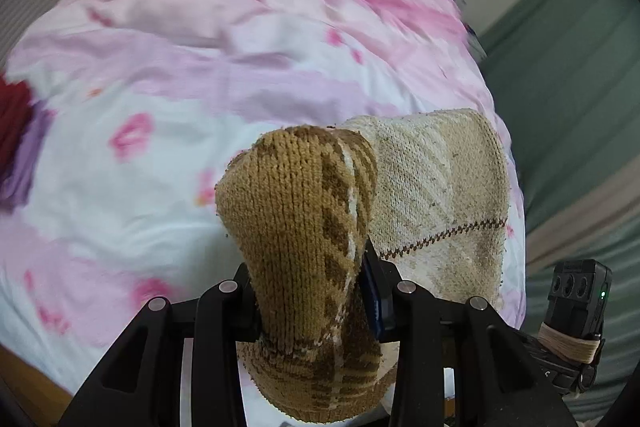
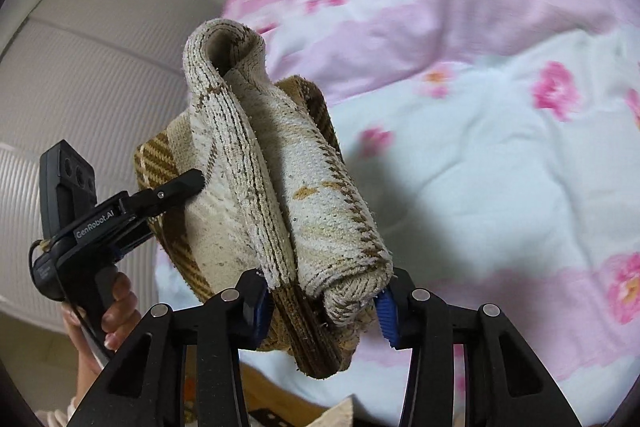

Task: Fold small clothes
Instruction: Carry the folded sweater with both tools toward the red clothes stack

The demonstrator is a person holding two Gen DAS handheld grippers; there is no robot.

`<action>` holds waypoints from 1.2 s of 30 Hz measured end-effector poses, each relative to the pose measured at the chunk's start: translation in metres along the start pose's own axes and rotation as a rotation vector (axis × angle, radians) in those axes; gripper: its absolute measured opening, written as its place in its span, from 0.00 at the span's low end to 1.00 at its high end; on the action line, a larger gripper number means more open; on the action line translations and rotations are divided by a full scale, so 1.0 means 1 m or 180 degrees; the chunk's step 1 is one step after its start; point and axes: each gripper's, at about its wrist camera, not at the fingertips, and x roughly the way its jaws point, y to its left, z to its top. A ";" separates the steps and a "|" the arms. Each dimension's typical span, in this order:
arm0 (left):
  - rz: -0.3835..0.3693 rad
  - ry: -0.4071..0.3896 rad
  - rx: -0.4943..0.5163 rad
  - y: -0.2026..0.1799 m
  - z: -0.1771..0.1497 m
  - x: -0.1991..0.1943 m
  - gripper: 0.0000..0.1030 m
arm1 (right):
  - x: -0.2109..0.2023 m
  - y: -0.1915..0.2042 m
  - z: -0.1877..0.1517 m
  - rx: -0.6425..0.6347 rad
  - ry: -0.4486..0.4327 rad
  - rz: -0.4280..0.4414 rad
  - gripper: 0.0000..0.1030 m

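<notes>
A knitted sock, tan-brown [image 1: 304, 227] on one part and cream with a brown diamond pattern [image 1: 440, 187] on the other, is held in the air above the bed by both grippers. My left gripper [image 1: 312, 311] is shut on the tan part. My right gripper [image 2: 324, 311] is shut on the rolled cream and brown part [image 2: 280, 163]. The left gripper also shows in the right wrist view [image 2: 192, 183], its tips pressed into the sock's left side. The right gripper's body [image 1: 576, 307] shows at the lower right of the left wrist view.
A pink and white flowered quilt [image 1: 208, 75] covers the bed beneath the sock and fills most of both views [image 2: 500, 155]. A dark red and purple cloth [image 1: 20, 143] lies at the quilt's left edge. A green wall [image 1: 568, 99] is to the right, a white ribbed panel [image 2: 80, 95] to the left.
</notes>
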 end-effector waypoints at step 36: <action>0.0421 0.0121 0.0159 0.450 0.199 -0.205 0.36 | 0.306 0.471 -0.043 0.0104 0.0122 0.0427 0.43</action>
